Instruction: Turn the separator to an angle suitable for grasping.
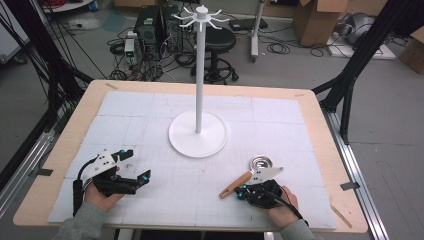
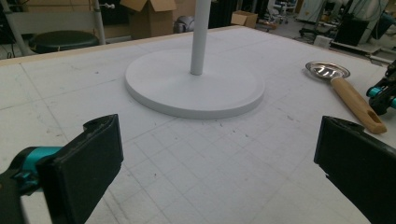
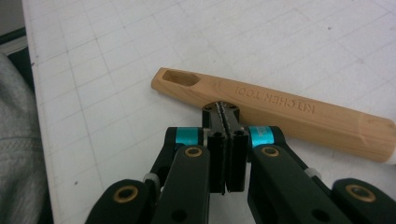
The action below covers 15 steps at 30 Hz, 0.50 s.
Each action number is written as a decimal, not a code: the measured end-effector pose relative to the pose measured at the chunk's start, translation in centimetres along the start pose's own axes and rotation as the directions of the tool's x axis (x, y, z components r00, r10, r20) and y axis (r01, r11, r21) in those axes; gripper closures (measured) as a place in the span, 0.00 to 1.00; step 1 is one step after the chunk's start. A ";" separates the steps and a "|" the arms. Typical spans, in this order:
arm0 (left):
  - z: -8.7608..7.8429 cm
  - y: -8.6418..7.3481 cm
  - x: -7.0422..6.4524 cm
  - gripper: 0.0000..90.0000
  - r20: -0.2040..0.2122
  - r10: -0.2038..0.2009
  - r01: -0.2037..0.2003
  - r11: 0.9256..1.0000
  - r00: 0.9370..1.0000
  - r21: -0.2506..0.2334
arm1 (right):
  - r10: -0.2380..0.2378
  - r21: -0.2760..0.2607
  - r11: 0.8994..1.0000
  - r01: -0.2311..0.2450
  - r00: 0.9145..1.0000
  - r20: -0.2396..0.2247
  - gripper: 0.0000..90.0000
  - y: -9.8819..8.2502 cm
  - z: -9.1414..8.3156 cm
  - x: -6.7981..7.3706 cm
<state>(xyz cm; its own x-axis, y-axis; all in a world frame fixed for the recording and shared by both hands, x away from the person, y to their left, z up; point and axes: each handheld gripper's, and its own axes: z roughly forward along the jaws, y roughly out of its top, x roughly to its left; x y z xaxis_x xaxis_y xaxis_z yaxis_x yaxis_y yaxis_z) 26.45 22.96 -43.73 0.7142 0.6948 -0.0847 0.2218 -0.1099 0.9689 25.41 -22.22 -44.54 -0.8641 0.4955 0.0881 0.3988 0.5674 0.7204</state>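
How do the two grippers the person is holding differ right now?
The left gripper has its jaws spread wide with nothing between them; the right gripper has its jaws pressed together. The left gripper sits apart from the ladle, aimed toward the white stand; the right gripper's tips are at the ladle's wooden handle, not gripping it. Both are black with teal accents.
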 end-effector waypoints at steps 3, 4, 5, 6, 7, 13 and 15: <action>0.0 0.0 0.0 0.02 0.000 -0.001 0.001 1.000 1.000 -0.002 | 0.001 -0.003 1.000 -0.001 1.000 0.005 1.00 0.4 0.5 -0.1; 0.0 0.0 0.0 0.02 -0.001 -0.002 0.002 1.000 1.000 -0.004 | 0.000 -0.003 1.000 0.000 1.000 0.007 1.00 0.6 0.6 -0.2; 0.0 0.0 0.0 0.02 -0.001 -0.002 0.002 1.000 1.000 -0.005 | 0.005 -0.005 1.000 -0.005 1.000 0.009 1.00 0.7 0.8 -0.2; 0.0 0.0 0.0 0.02 0.000 0.000 0.000 1.000 1.000 -0.003 | 0.002 -0.002 1.000 -0.002 1.000 0.013 1.00 0.8 0.9 -0.3; 0.0 0.0 0.0 0.02 0.000 0.000 0.000 1.000 1.000 -0.003 | 0.002 -0.002 1.000 -0.002 1.000 0.013 1.00 0.8 0.9 -0.3; -0.1 0.0 -0.1 0.02 0.000 0.000 0.000 1.000 1.000 -0.003 | 0.009 -0.007 1.000 -0.009 1.000 0.017 1.00 1.5 1.6 -0.4; -0.1 0.0 -0.1 0.02 0.000 -0.001 0.001 1.000 1.000 -0.003 | 0.014 -0.010 1.000 -0.014 1.000 0.019 1.00 1.7 1.8 -0.5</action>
<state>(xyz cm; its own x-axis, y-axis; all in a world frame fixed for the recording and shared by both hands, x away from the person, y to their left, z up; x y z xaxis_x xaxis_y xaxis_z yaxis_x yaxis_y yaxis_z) 26.31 23.00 -43.69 0.7137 0.6952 -0.0860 0.2212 -0.1071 0.9693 27.08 -20.26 -44.61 -0.8526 0.5156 0.0849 0.4075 0.5544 0.7257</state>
